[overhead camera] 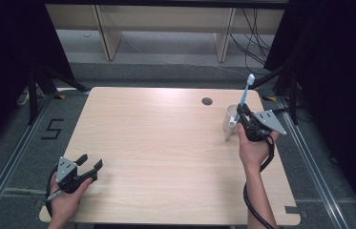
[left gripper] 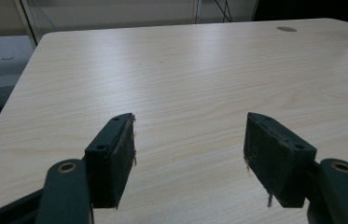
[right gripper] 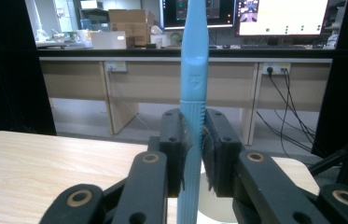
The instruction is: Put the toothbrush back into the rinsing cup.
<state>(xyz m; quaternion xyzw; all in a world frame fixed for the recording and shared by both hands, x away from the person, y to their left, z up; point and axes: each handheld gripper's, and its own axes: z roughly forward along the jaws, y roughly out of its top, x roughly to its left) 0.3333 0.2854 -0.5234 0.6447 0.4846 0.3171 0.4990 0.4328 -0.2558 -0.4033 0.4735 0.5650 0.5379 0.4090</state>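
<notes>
A blue toothbrush [overhead camera: 246, 97] stands nearly upright, bristle head up, over a white cup [overhead camera: 230, 116] at the table's far right. My right gripper [overhead camera: 240, 113] is shut on its handle. In the right gripper view the blue toothbrush [right gripper: 193, 84] rises between the two pads, and the white cup [right gripper: 218, 215] shows just below the jaws. My left gripper [overhead camera: 89, 161] rests at the near left corner of the table, open, with nothing between its fingers. In the left gripper view my left gripper [left gripper: 188, 154] has its jaws wide apart over bare wood.
The light wooden table [overhead camera: 166, 152] has a round cable hole [overhead camera: 207, 101] near its far edge, left of the cup. Black frames and curtains stand at both sides. Desk legs and cables lie on the floor beyond the table.
</notes>
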